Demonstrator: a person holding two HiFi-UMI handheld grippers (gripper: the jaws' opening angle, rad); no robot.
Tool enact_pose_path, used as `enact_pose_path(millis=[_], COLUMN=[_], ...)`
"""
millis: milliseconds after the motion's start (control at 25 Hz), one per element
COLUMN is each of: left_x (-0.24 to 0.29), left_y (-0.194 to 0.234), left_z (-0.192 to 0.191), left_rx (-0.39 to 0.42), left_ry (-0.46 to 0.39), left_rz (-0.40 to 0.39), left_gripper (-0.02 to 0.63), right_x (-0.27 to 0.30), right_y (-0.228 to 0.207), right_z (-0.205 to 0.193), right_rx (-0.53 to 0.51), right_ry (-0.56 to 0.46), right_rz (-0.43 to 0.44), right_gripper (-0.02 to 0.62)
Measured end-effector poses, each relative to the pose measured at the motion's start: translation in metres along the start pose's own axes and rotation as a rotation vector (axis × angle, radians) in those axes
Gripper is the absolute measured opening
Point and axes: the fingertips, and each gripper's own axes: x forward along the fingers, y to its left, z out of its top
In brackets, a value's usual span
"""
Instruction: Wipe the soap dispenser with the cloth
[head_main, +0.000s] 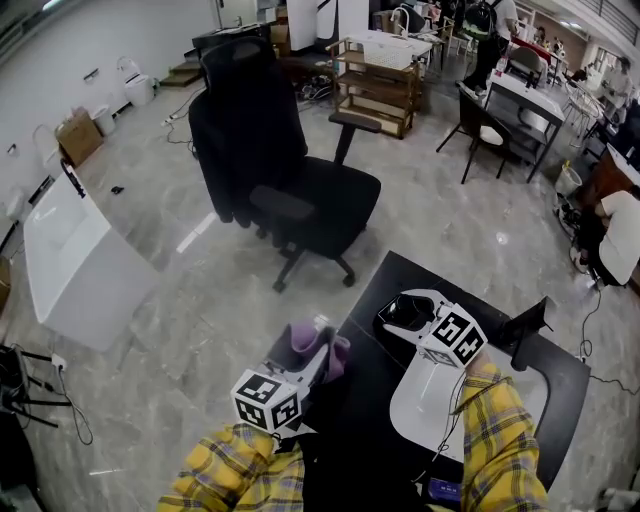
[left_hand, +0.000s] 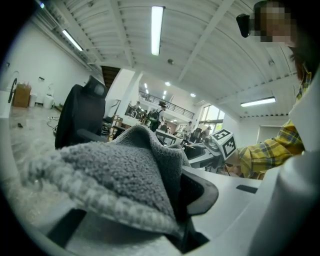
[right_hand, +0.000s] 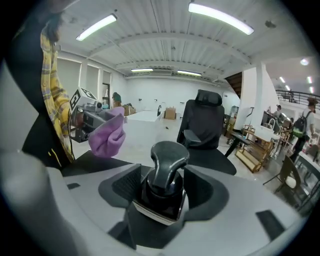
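- My right gripper (right_hand: 165, 184) has its jaws spread wide. The soap dispenser (right_hand: 169, 157) stands between the two pads, which sit close on either flank. I can't see either pad pressing on it.
- The dispenser is dark-bodied with a glossy black pump head, and in the right gripper view it tilts a little against the jaws.
- In the head view the dispenser is by the left edge of the black table (head_main: 395, 275), toward its far corner. I cannot tell whether its base rests on the top.
- My left gripper (left_hand: 172, 215) is pinching the cloth (left_hand: 115, 175). The fluffy fabric is bunched over the jaws and spills forward past the tips.
- The cloth shows purple from the head view and hangs just off the table's left edge, over the floor and apart from the dispenser.
- Both sleeves (head_main: 500, 440) are yellow plaid. The right one reaches over the table and the left one stays off its left side.
- A white rounded board (head_main: 425, 405) lies on the table's near half, under the right sleeve.
- Beyond the table's far corner, well apart from it, stands a black office chair (head_main: 290, 170).
- Far to the table's left is a white slab-like top (head_main: 70, 260).
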Motion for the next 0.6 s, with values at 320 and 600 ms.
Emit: enact_pose_path(millis=[320,600], left_x=[0.014,0.031], left_y=[-0.013,-0.023], left_z=[-0.003,0.001], left_rx=[0.007,0.013], left_ry=[0.013,0.018], left_rz=[-0.032,-0.064], left_gripper=[0.078,0.078], right_x=[0.003,0.002], right_y=[-0.005,-0.009], right_z=[-0.003,-0.006], right_rx=[0.022,0.105], right_ry=[-0.015,-0.041], right_rz=[0.014,-0.088], right_gripper=[0.218,0.217])
